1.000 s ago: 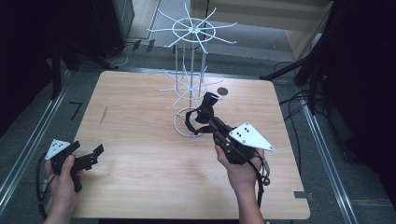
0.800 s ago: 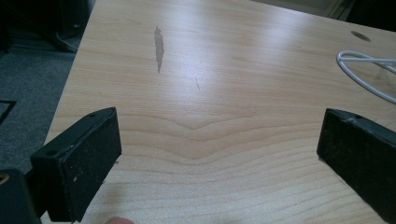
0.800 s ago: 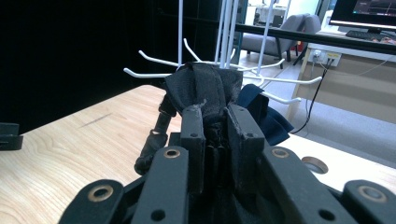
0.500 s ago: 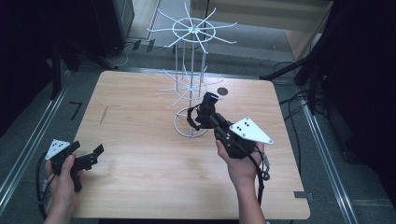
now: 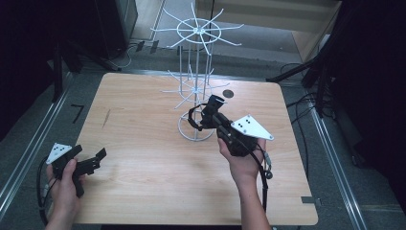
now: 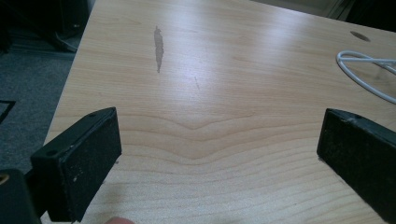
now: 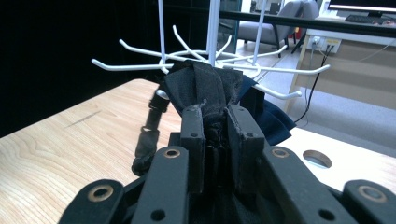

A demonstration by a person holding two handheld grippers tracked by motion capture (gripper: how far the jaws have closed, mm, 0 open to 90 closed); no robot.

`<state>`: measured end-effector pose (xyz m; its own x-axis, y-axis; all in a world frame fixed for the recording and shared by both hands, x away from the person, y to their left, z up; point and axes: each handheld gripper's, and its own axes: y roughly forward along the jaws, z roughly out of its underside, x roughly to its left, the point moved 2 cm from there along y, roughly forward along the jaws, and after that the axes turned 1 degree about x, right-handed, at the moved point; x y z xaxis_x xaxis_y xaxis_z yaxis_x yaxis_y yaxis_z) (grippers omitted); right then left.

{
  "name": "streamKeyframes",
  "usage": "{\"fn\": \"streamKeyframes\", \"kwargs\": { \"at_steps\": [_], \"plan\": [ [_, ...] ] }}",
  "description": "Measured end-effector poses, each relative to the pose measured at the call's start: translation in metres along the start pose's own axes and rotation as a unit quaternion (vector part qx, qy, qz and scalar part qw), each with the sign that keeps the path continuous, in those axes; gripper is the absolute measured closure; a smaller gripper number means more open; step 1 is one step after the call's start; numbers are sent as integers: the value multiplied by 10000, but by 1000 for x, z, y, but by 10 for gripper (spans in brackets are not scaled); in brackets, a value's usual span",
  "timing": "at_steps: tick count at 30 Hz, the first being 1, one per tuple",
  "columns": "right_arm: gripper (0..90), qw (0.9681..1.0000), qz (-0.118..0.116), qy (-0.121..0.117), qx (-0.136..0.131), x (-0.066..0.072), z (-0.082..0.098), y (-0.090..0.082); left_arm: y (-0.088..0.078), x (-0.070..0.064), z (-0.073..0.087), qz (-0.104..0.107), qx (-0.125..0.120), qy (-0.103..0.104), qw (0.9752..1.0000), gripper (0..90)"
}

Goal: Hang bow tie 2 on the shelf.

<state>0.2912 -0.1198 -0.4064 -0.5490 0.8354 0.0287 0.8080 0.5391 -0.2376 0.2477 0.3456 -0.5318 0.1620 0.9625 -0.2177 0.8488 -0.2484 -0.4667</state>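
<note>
Black fabric, possibly a strapped pouch [image 7: 205, 93], is pinched between the closed jaws of the right gripper [image 5: 213, 115] at centre frame, just beside the white wire hook stand [image 5: 195, 86]. Hanging it looks underway; next, a strap must catch a lower hook. Lower left, the left gripper [image 5: 93, 160] rests open, holding nothing.
</note>
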Motion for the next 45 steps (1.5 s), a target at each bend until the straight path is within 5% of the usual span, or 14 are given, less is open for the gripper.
{"fn": "streamKeyframes", "kwargs": {
  "at_steps": [32, 41, 45],
  "plan": [
    [760, 9995, -19, 219, 216, 5, 23, 29, 0, 0, 0, 9, -6, -4, 10000, 2],
    [666, 9992, -135, 308, 216, 1, 27, 25, 0, 0, 0, 4, 0, 6, 10000, 2],
    [550, 9990, -197, 339, 198, -1, 28, 23, 0, -1, 0, 2, -19, -1, 10000, 2]
  ]
}}
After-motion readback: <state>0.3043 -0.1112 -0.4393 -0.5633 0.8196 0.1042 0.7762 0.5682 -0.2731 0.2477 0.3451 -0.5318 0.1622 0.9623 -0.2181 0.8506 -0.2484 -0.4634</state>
